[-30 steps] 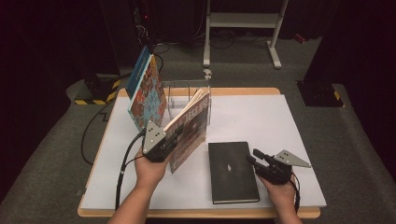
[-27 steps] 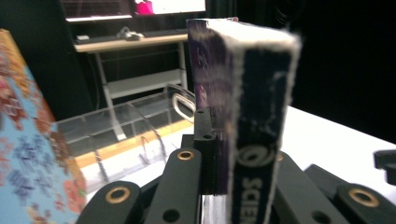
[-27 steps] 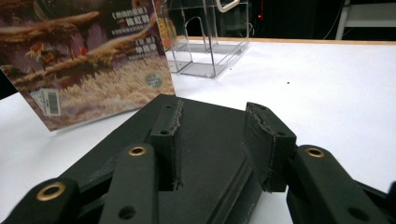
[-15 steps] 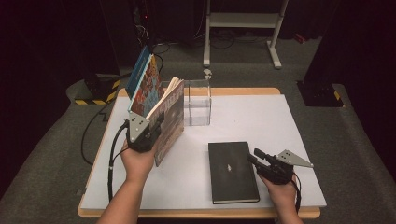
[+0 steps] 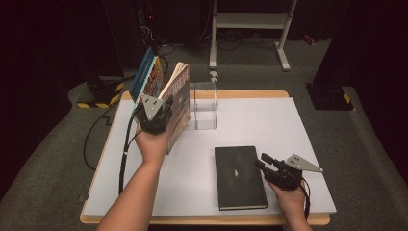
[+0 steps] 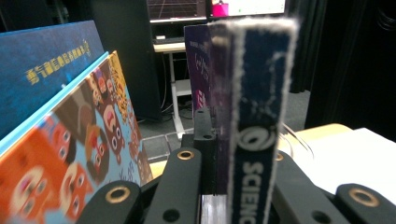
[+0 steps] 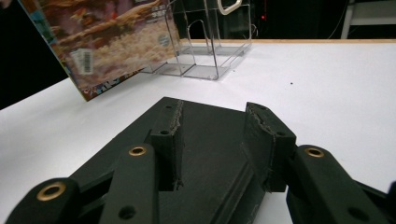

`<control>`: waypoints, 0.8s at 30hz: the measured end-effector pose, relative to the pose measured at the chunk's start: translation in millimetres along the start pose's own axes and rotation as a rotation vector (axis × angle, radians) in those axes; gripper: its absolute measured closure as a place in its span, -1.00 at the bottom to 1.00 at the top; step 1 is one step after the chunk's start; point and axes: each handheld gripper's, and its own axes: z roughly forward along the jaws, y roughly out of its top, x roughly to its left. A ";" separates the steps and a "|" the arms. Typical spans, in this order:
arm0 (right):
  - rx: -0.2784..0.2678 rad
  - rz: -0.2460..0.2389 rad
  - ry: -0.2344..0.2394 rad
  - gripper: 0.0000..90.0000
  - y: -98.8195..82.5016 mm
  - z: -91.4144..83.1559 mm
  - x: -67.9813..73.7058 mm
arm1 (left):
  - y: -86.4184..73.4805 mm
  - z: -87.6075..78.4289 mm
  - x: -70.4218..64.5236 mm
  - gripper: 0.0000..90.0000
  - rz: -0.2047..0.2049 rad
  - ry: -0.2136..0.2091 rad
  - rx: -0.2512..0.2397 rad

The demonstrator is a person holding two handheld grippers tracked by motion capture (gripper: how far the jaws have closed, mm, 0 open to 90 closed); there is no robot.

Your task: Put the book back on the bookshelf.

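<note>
Black book (image 5: 239,177) flat lower centre | left gripper (image 5: 155,118) clamped on science book (image 5: 176,108), upper left beside clear holder (image 5: 204,105) | right gripper (image 5: 269,166) jaws apart, empty, lower right

Table (image 5: 298,144): white top, edged in light wood, set on grey carpeted floor (image 5: 53,159). Clear acrylic rack (image 5: 204,106): stood upright on the top toward the far edge, left of centre; also seen in the right gripper view. Black book (image 5: 239,177): laid flat near the front edge, right of centre, cover up. Illustrated books (image 5: 150,79): leaned at the far left corner; their footing cannot be told.
</note>
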 end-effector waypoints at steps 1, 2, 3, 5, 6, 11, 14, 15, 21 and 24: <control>-0.001 0.000 0.001 0.28 0.0 -0.1 0.3 | 1.0 4.2 -0.1 0.86 0.000 0.006 -0.001; -0.002 0.001 0.002 0.28 0.1 -0.2 0.4 | 1.8 8.6 -0.3 0.86 -0.001 0.007 -0.003; -0.003 0.001 0.002 0.28 0.2 -0.2 0.3 | 2.6 13.1 -0.7 0.86 0.000 0.012 -0.004; -0.004 0.003 0.004 0.28 0.2 -0.4 0.3 | 3.2 22.6 -1.6 0.86 0.003 0.017 -0.005; -0.004 0.003 0.003 0.29 0.2 -0.4 0.3 | 3.1 27.7 -2.1 0.87 0.006 0.023 0.000; -0.003 0.004 0.005 0.29 -0.6 -0.3 -0.4 | 0.7 49.6 -1.5 0.87 0.009 0.042 0.015; -0.002 0.005 0.006 0.29 -1.1 0.1 -0.7 | -1.2 57.8 1.1 0.87 0.000 0.050 0.017; -0.003 0.006 0.007 0.29 -1.2 0.1 -0.8 | -2.1 60.6 1.4 0.86 0.005 0.053 0.018; -0.005 0.002 0.010 0.30 -1.4 0.9 -0.1 | -7.2 72.1 3.7 0.87 0.003 0.094 0.002; -0.003 -0.002 0.007 0.30 -1.5 1.0 -0.8 | -10.3 76.6 4.3 0.87 -0.007 0.100 0.000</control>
